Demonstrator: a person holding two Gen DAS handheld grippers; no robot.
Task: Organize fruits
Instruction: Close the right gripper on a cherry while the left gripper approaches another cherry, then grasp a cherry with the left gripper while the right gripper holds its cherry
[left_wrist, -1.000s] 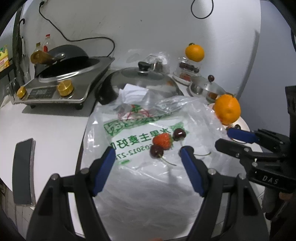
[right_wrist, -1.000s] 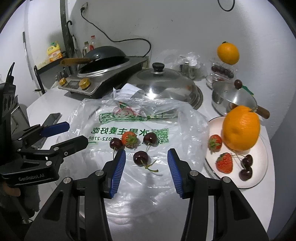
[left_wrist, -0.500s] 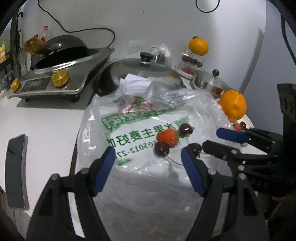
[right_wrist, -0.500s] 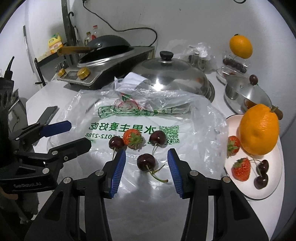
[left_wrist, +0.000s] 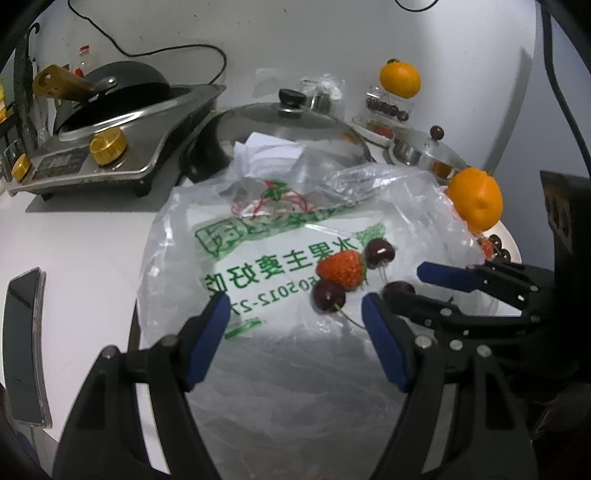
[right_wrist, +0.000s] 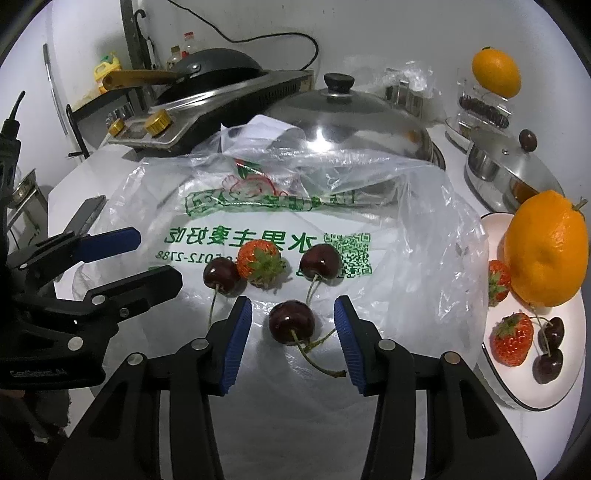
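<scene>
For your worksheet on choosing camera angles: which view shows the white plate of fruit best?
The right wrist view: the white plate shows its rim, orange, strawberries and cherries. In the left wrist view the plate is mostly hidden behind the plastic bag and the right gripper.

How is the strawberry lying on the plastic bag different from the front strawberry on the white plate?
The strawberry on the bag lies on the plastic bag with cherries close on both sides; the strawberry on the plate lies on the white plate next to two cherries. The bag one points its green leaves at the camera; the plate one shows its red side, leaves at upper left. Both are red and ungripped.
</scene>
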